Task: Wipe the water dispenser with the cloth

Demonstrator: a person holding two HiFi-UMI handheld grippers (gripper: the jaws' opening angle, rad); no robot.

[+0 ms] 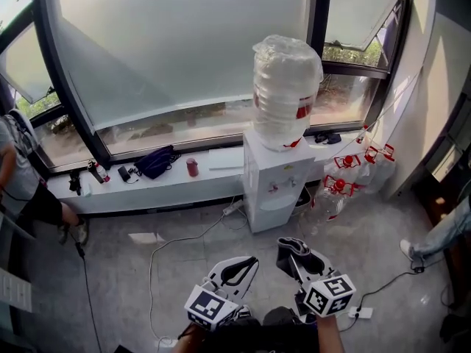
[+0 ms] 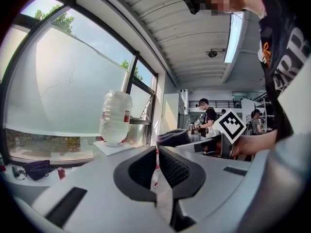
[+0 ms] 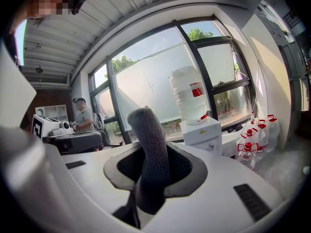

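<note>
The cloth [image 3: 146, 130] is a dark grey roll pinched between the right gripper's [image 3: 151, 165] fingers [image 3: 182, 166]. It stands up out of the grip and curls over at the top, and its lower end hangs below the pads. In the head view the same cloth [image 1: 294, 247] shows as a dark wad at the tip of the right gripper [image 1: 298, 259], above the floor [image 1: 184, 271] and well short of the dispenser [image 1: 274, 186].

The left gripper [image 2: 156, 154] has its fingers [image 2: 141, 166] drawn together to a thin slit with nothing in it. In the head view, the left gripper [image 1: 246, 265] is just beside the right one.

The white dispenser stands against the sill [image 1: 221, 169] under the window and carries a large bottle [image 1: 285, 90] wrapped in clear film.

Only the head view shows the dark bag [image 1: 156, 160] and red can [image 1: 192, 167] on the sill. The right gripper view shows the dispenser's [image 3: 203, 132] front and the red-capped jugs [image 3: 255, 140] beside it. The left gripper view catches the cloth [image 2: 173, 137] from the side, with people at a worktop behind it.
</note>
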